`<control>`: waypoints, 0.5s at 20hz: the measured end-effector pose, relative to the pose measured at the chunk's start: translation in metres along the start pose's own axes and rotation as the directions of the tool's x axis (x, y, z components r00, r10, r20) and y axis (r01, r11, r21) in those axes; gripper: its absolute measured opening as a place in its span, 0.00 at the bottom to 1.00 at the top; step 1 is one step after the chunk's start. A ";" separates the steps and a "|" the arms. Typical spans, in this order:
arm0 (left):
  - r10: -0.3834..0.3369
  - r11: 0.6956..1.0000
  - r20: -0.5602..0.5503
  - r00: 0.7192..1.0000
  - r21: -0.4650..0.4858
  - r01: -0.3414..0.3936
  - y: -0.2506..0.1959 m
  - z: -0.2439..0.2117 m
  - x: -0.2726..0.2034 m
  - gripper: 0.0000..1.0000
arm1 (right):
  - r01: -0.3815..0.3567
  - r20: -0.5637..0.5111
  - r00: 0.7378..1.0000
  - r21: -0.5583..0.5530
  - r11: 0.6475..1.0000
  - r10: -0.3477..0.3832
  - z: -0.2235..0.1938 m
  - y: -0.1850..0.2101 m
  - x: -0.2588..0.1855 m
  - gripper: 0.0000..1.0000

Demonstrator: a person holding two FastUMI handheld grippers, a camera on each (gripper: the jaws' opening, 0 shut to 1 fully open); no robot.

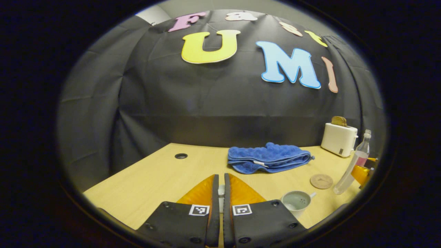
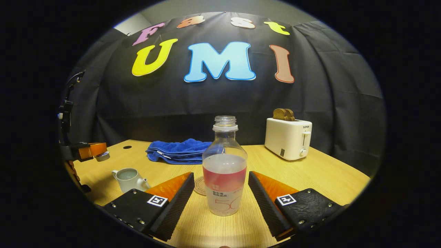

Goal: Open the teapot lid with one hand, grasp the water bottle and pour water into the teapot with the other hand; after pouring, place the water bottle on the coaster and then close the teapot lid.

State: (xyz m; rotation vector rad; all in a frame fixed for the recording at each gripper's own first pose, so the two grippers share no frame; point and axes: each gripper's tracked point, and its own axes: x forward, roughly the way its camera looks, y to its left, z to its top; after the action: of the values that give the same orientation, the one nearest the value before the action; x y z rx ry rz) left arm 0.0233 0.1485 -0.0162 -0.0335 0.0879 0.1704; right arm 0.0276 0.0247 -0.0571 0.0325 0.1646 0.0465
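The water bottle (image 2: 224,168) hides part of the coaster (image 2: 200,186); the left claw (image 1: 220,196) mostly hides the lid

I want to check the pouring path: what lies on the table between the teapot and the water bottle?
In the right gripper view, the right tongs' left finger and the coaster lie between the teapot and the water bottle.

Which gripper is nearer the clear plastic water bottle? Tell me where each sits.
Right. The right gripper straddles the clear plastic water bottle, open. The left gripper holds the small teapot lid away past the open white teapot.
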 end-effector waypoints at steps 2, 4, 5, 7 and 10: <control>0.012 1.000 -0.013 1.000 -0.012 -0.013 0.010 -0.006 0.000 0.11 | 0.009 -0.013 1.000 -0.010 1.000 -0.009 -0.004 0.000 0.004 0.99; 0.022 1.000 -0.030 0.999 -0.020 -0.023 0.019 -0.012 0.002 0.11 | 0.017 -0.027 0.999 -0.021 1.000 -0.018 -0.008 0.000 0.008 0.99; 0.025 0.999 -0.037 0.999 -0.024 -0.026 0.021 -0.016 0.001 0.11 | 0.023 -0.039 0.999 -0.030 0.999 -0.024 -0.009 0.000 0.011 0.98; 0.032 0.999 -0.040 0.999 -0.028 -0.033 0.026 -0.018 0.002 0.11 | 0.033 -0.056 0.998 -0.041 0.999 -0.036 -0.014 -0.002 0.016 0.93; 0.035 0.999 -0.042 0.998 -0.031 -0.036 0.028 -0.018 0.001 0.11 | 0.032 -0.069 0.997 -0.043 0.999 -0.035 -0.016 -0.001 0.019 0.83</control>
State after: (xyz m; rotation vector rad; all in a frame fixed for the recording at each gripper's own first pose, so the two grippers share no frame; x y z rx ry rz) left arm 0.0178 0.1754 -0.0347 -0.0676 0.1277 0.2066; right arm 0.0436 0.0255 -0.0760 -0.0135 0.2337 0.0174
